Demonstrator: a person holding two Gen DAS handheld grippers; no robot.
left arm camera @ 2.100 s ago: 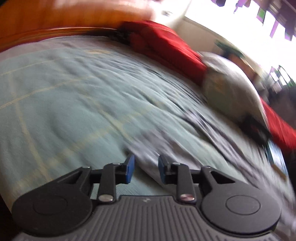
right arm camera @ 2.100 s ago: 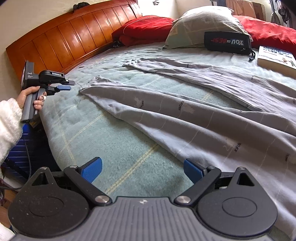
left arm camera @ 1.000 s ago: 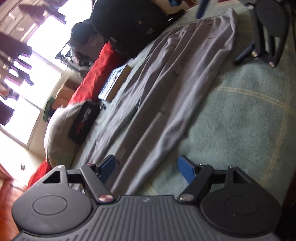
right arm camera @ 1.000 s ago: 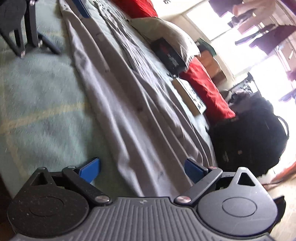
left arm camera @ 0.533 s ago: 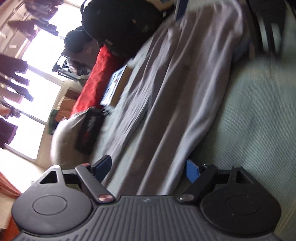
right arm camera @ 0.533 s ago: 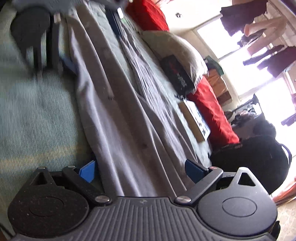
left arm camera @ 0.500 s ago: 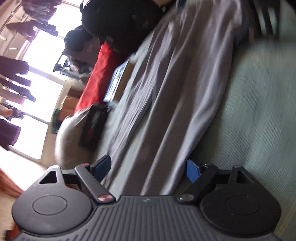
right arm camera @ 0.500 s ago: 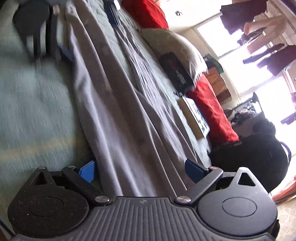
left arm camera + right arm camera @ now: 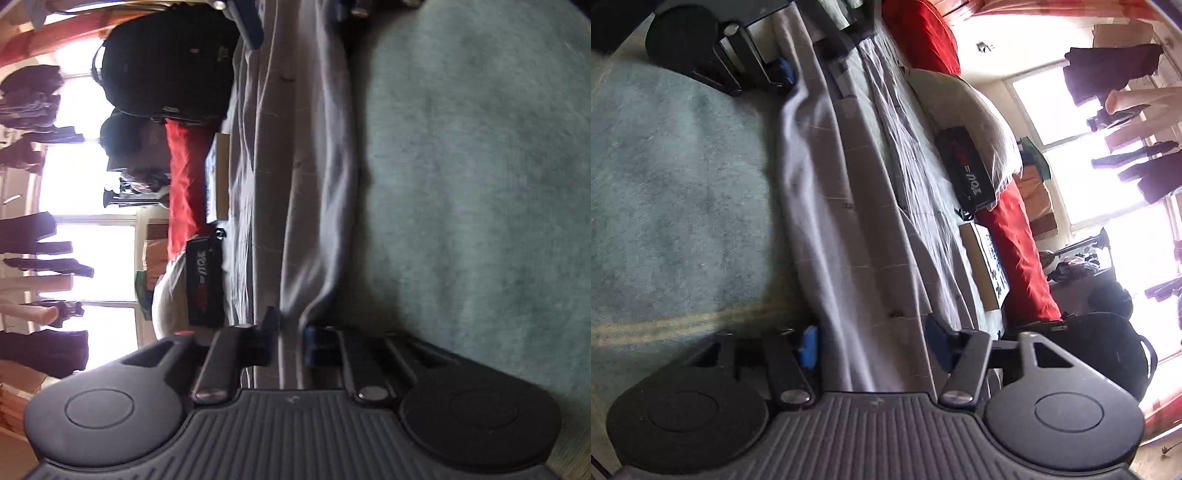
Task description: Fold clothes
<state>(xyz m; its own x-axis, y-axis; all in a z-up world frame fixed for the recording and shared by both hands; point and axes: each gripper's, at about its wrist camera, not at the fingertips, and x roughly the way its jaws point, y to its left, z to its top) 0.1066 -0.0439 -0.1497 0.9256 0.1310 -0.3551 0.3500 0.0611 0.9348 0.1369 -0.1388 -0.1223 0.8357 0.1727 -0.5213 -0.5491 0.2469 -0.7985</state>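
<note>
A long grey garment (image 9: 314,177) lies stretched out on a teal blanket (image 9: 480,184). My left gripper (image 9: 290,341) is shut on the garment's near edge, the cloth pinched between its blue pads. In the right wrist view the garment (image 9: 849,206) runs between the spread fingers of my right gripper (image 9: 871,347), which is open around its other end. The left gripper (image 9: 783,72) shows there at the far end of the garment.
The views are rolled sideways. Beyond the garment lie a pillow (image 9: 975,110) with a black pouch (image 9: 967,166), a book (image 9: 986,269), red bedding (image 9: 1015,236) and a black backpack (image 9: 166,62). Bright windows with hanging clothes stand behind.
My left gripper has closed from open onto the garment's edge. My right gripper has narrowed somewhat around the cloth. Both views have rolled further sideways.
</note>
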